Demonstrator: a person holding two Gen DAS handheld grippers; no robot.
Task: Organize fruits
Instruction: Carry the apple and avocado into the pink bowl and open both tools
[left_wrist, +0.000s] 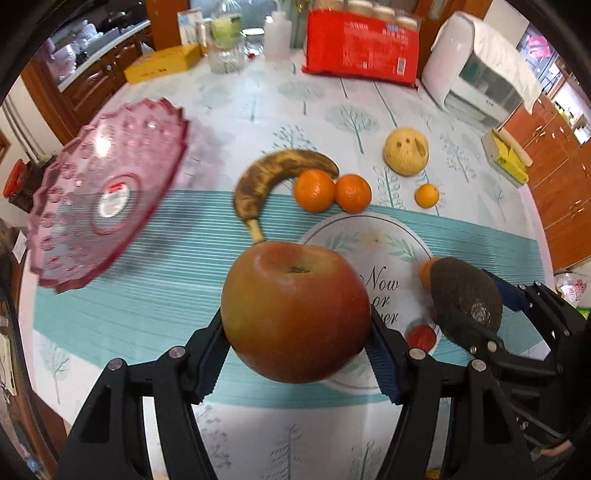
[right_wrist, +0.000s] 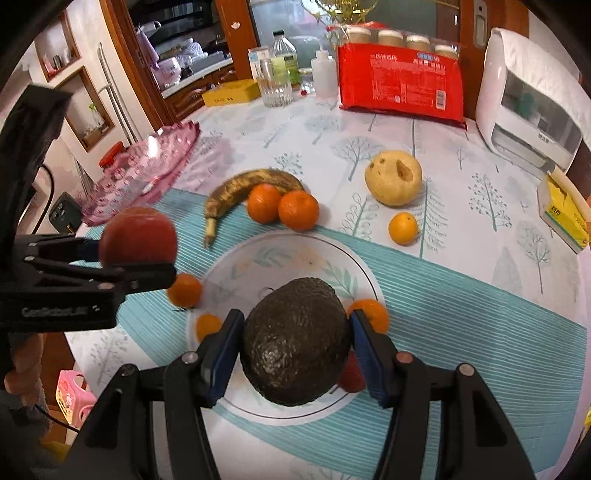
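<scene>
Lower centre of each view: left gripper (left_wrist: 295, 343) clamps the apple (left_wrist: 295, 314), right gripper (right_wrist: 295, 354) clamps the avocado (right_wrist: 295, 341), both raised. Advise level carriage to the pink dish (left_wrist: 107, 192), upper left, releasing low. Banana (left_wrist: 273, 181) beyond.

My left wrist view looks forward and down along its jaws, close over the counter (left_wrist: 155, 295), facing the far wall. My right wrist view sits just to its right, aimed the same way. Both share the banana (left_wrist: 275, 181), the pink dish (left_wrist: 103, 192) and the red package (left_wrist: 362, 46).
</scene>
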